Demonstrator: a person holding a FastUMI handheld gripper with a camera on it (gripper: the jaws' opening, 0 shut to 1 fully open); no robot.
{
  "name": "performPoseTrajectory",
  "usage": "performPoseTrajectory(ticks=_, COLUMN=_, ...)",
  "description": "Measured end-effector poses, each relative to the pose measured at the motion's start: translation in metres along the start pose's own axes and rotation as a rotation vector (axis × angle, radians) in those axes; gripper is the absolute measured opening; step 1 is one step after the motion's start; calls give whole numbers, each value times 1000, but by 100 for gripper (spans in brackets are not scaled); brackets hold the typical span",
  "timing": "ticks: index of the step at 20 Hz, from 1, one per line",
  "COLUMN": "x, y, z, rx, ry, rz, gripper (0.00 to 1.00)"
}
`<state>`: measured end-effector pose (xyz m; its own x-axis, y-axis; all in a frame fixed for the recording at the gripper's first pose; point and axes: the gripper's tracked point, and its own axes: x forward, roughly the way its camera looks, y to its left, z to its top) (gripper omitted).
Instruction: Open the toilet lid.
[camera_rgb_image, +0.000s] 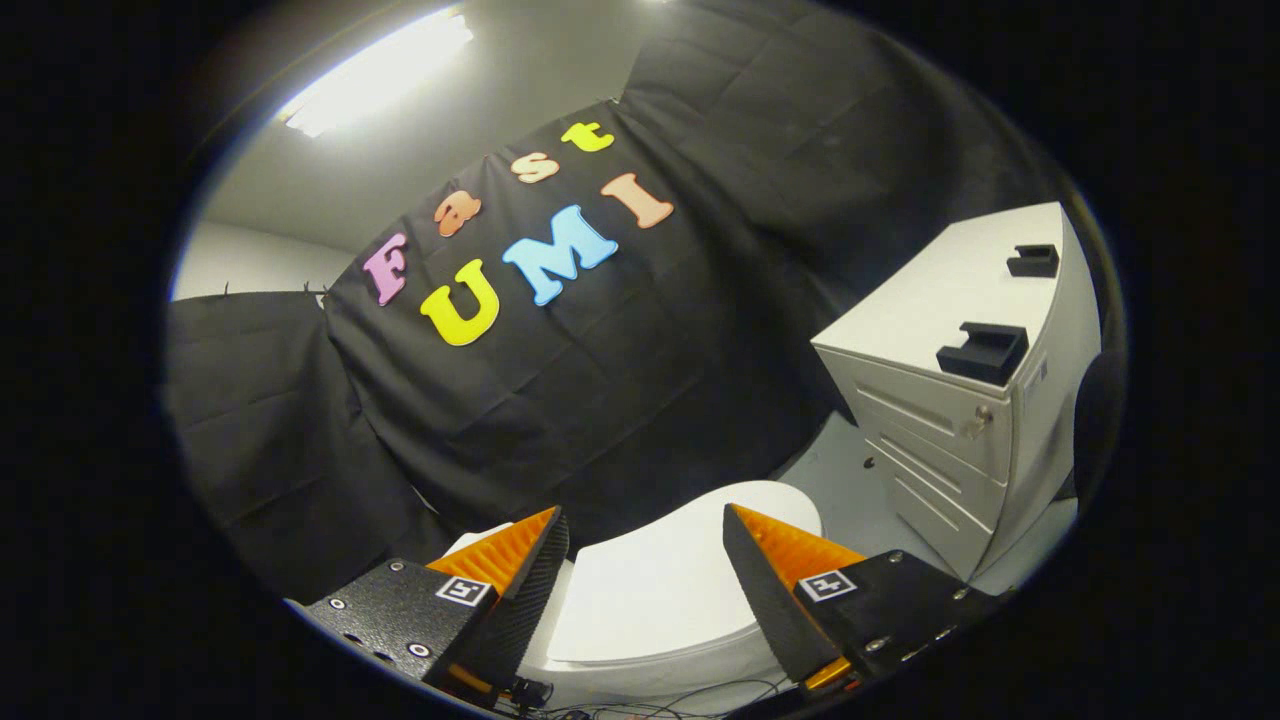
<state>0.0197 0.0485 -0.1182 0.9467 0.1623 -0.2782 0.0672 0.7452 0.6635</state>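
- I am holding the tongs (646, 560) wide open, gripping nothing.
- The closed toilet lid (655, 590) is lying between and just beyond the fingers, apart from both.
- A drawer cabinet (960, 420) is standing nearby, floor showing between.
- Wires below are hard to make out.

Backdrop: black cloth (620, 380) hung as booth wall, creased, several panels w/ visible seams, one panel draped lower at the side.
Wall behind cloth: plain light grey (240, 262), showing above the lower panel.
Ceiling: grey-white (480, 110), w/ one long fluorescent strip light (375, 72), lit, v. bright.
Floor: pale grey (850, 480), small dark spot near cabinet base.
Furniture: white drawer cabinet (960, 420), several drawer fronts, keyed lock on top drawer. On its top: 2 black bracket-like holders (985, 352), set apart front & back.
Misc: thin dark cables (660, 700) lying on the floor.
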Motion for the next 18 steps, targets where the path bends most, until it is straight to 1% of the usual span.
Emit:
performPoseTrajectory(ticks=3, x=5, y=-16, z=-17, rx=84, ry=41, rz=-28, gripper=95)
performPoseTrajectory(ticks=6, x=11, y=-44, z=-40, rx=156, ry=84, rz=-97, gripper=95)
performPoseTrajectory(ticks=8, x=14, y=-57, z=-55, rx=198, ry=118, rz=-125, gripper=95)
performPoseTrajectory(ticks=10, x=16, y=-67, z=-58, rx=210, ry=133, rz=-147, gripper=95)
performPoseTrajectory(ticks=12, x=17, y=-80, z=-72, rx=200, ry=169, rz=-183, gripper=94)
performPoseTrajectory(ticks=18, x=18, y=-112, z=-102, rx=280, ry=249, rz=-267, gripper=94)
